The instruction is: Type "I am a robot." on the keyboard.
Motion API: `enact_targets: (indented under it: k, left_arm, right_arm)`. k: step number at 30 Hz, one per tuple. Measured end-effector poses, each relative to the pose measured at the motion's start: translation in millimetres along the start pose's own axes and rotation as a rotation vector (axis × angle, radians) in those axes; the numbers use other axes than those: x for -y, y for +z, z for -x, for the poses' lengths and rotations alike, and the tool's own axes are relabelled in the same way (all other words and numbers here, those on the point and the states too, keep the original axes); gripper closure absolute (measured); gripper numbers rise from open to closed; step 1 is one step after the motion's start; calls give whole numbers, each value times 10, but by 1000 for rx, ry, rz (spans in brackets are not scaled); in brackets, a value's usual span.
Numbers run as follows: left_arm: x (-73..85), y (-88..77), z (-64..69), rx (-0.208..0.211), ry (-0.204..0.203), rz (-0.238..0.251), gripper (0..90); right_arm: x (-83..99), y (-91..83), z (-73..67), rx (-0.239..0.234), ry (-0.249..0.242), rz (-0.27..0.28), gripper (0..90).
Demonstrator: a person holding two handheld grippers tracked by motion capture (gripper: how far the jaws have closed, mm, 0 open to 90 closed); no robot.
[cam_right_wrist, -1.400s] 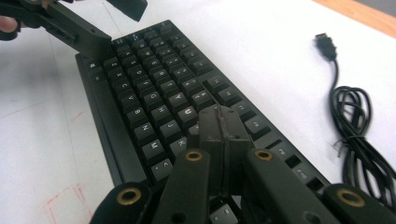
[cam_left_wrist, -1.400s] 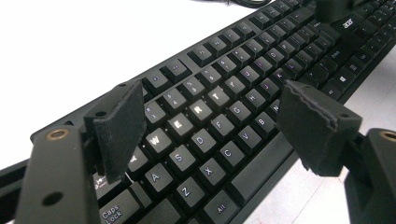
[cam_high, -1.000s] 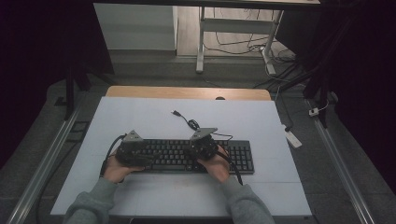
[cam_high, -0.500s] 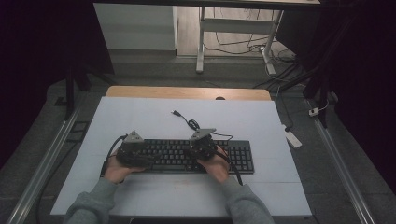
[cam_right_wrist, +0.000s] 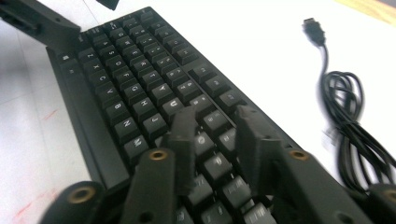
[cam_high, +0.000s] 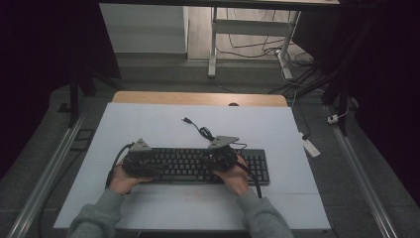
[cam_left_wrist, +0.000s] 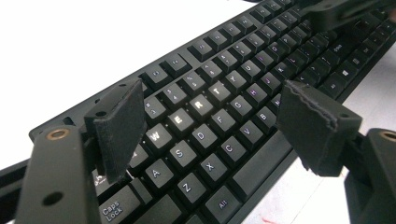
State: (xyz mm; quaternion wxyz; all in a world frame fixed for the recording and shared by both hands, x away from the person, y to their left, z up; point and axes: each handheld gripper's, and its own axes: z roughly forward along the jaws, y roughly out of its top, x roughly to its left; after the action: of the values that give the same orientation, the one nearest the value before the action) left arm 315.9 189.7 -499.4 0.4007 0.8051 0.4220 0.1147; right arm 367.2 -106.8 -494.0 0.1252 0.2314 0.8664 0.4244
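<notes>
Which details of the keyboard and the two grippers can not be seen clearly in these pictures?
- Keyboard legends: too small in the high view.
- Keys under the right gripper: blurred, and covered by its jaws, in the right gripper view.
- Keyboard's left end: cut by the frame edge and hidden behind the left gripper in its view.

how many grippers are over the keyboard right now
2. The left gripper hangs over the keyboard's left end, jaws wide above the WER keys; the right gripper is right of its middle, jaws narrower.

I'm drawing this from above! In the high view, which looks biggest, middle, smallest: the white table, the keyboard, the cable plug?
1. White table: biggest by far.
2. Keyboard: middle.
3. Cable plug: smallest, a tiny speck.
</notes>
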Motion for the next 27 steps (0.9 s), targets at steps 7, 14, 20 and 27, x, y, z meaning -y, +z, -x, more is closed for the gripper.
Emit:
enact_targets:
  k: [7,14,20,27]
  left_arm:
    - [0,0,-18,-10,-11,0,249]
    - [2,-4,-31,-15,-18,4,257]
    - [-2,-6,-38,-18,-22,9,267]
    - [-3,-9,-40,-22,-24,13,280]
  right_arm:
    - [161,-251,69,31,26,24,565]
    - [330,-404,87,45,34,20,540]
    - [385,-460,88,55,35,21,531]
    - [383,-459,90,57,33,25,527]
